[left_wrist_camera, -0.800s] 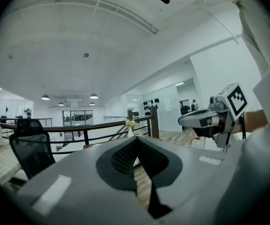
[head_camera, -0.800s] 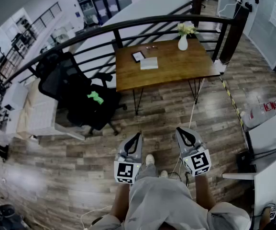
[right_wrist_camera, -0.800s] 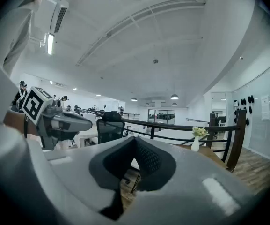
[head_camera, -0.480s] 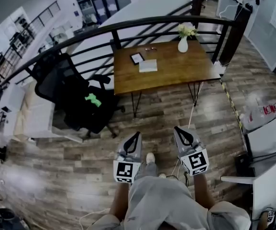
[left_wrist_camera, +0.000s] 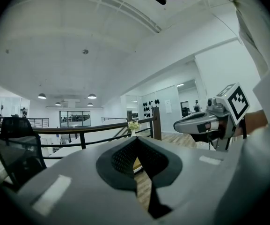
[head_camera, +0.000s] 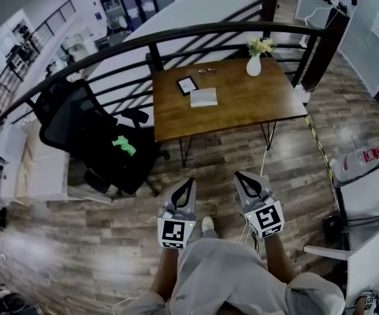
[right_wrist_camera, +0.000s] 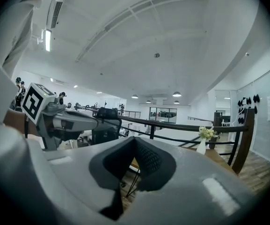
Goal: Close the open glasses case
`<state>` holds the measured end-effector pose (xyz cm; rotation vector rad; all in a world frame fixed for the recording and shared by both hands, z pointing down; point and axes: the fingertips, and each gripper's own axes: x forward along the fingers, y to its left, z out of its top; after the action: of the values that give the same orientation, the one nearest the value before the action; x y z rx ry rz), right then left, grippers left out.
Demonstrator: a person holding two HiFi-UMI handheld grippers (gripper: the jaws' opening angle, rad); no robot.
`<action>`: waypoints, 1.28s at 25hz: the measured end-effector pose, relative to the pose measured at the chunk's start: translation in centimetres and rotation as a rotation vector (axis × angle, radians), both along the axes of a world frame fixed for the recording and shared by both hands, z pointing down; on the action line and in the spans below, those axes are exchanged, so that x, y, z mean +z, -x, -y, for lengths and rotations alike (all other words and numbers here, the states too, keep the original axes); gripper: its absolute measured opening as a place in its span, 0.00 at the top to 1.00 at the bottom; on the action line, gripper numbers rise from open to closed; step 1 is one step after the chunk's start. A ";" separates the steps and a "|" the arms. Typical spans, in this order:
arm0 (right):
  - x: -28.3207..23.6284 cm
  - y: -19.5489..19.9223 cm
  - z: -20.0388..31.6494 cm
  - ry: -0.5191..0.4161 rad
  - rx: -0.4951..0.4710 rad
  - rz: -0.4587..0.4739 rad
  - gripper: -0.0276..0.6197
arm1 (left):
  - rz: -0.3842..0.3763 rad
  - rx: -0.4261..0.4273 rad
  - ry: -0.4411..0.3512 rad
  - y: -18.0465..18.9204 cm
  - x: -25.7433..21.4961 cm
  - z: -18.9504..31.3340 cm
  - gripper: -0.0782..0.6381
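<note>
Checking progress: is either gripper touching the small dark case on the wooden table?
Apart. Head view: left gripper and right gripper hang over the floor, well short of the small dark case on the brown wooden table.

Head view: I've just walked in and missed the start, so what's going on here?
A person stands on the wood floor, short of the wooden table, holding the left gripper and right gripper low in front. Both have their jaws together with nothing between them. The table carries a flower vase, a pale flat item and a dark-framed one, both too small to identify. Neither gripper is near them.
</note>
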<state>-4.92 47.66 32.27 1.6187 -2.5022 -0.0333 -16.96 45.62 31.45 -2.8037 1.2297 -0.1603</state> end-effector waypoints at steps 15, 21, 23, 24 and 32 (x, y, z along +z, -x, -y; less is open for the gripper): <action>0.1 1.5 8.8 0.021 0.027 -0.009 0.95 | -0.014 0.018 0.021 1.2 0.5 9.4 0.86; 0.8 1.3 11.2 0.054 0.041 0.015 0.95 | -0.018 0.029 0.043 0.9 0.7 12.0 0.86; 1.1 1.0 12.2 0.057 0.042 0.022 0.95 | -0.018 0.031 0.045 0.7 0.8 12.9 0.86; 1.2 0.9 12.7 0.056 0.042 0.027 0.95 | -0.016 0.031 0.046 0.5 0.9 13.4 0.86; 0.6 -0.7 17.6 0.033 0.029 0.019 0.95 | -0.017 0.010 0.043 -0.9 0.7 17.8 0.86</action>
<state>-4.20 30.10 32.83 1.6501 -2.4787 0.0263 -16.08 27.78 32.16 -2.8526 1.2306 -0.1643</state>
